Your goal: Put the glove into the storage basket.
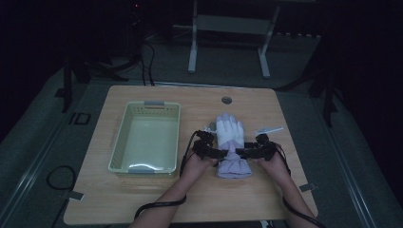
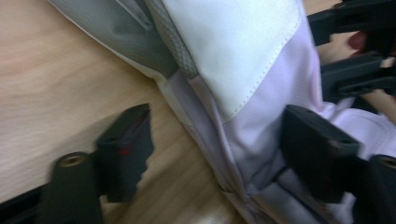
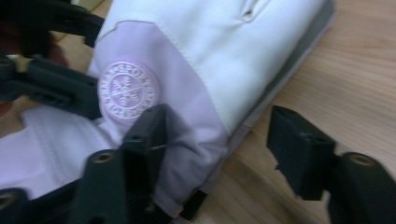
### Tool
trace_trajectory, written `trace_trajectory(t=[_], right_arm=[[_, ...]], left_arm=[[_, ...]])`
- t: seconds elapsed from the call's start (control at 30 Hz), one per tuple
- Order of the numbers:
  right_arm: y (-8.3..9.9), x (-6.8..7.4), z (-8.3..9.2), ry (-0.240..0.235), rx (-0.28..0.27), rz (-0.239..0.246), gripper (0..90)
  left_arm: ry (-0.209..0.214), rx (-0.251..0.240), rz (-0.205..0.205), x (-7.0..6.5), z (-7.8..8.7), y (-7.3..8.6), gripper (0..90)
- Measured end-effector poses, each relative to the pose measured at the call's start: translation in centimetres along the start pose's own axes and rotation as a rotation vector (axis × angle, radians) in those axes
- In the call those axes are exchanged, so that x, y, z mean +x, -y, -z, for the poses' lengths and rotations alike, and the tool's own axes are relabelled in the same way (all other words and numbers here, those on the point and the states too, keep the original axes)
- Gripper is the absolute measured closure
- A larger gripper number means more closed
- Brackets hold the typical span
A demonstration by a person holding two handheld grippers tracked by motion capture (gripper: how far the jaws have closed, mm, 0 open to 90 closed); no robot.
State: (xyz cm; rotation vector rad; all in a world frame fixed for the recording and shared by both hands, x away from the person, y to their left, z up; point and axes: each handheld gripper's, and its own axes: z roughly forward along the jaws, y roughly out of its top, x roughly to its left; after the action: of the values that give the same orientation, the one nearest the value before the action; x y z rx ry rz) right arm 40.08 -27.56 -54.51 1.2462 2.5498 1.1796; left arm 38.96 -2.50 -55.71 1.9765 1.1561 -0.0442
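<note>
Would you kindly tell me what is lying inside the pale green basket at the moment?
The basket shows a bare, glossy floor with nothing lying on it. Only a narrow strip behind its near wall is hidden. The glove lies outside, on the table to its right.

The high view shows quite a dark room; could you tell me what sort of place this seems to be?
Probably a recording room or lab bench rather than a home. A bare wooden table holds a glove and an empty basket, a metal stand sits on the floor behind, and cables trail off the table.
</note>
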Motion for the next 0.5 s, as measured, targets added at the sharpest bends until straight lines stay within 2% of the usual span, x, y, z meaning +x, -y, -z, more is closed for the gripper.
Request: trace_trajectory(t=[0.03,0.1,0.23,0.27,0.4,0.43,0.47,0.5], right_arm=[[0.0,-0.2,-0.1,-0.021,0.005,-0.010,43.6],[0.1,-0.6,-0.4,-0.069,0.014,-0.045,49.1],[0.6,-1.3,-0.7,-0.122,0.007,-0.098,53.2],[0.6,-1.3,-0.7,-0.127,0.004,-0.104,54.5],[0.9,-1.3,-0.8,-0.141,-0.010,-0.106,62.0],[0.9,-1.3,-0.8,-0.141,-0.010,-0.106,62.0],[0.8,-1.2,-0.7,-0.142,-0.008,-0.105,64.3],[0.6,-0.8,-0.6,-0.116,-0.008,-0.074,71.0]], left_arm=[[0.027,0.008,0.009,0.1,-0.1,0.0,34.0],[0.044,0.023,0.014,0.2,-0.2,-0.2,41.0],[0.082,0.025,0.040,0.7,-0.6,-0.1,43.5],[0.093,0.023,0.051,0.8,-0.7,-0.1,43.5],[0.144,0.009,0.048,1.3,-0.9,0.0,47.8],[0.144,0.009,0.048,1.3,-0.9,0.0,50.0],[0.180,0.010,0.040,1.5,-1.0,0.0,50.0],[0.187,0.008,0.037,1.6,-0.9,0.0,56.7]])
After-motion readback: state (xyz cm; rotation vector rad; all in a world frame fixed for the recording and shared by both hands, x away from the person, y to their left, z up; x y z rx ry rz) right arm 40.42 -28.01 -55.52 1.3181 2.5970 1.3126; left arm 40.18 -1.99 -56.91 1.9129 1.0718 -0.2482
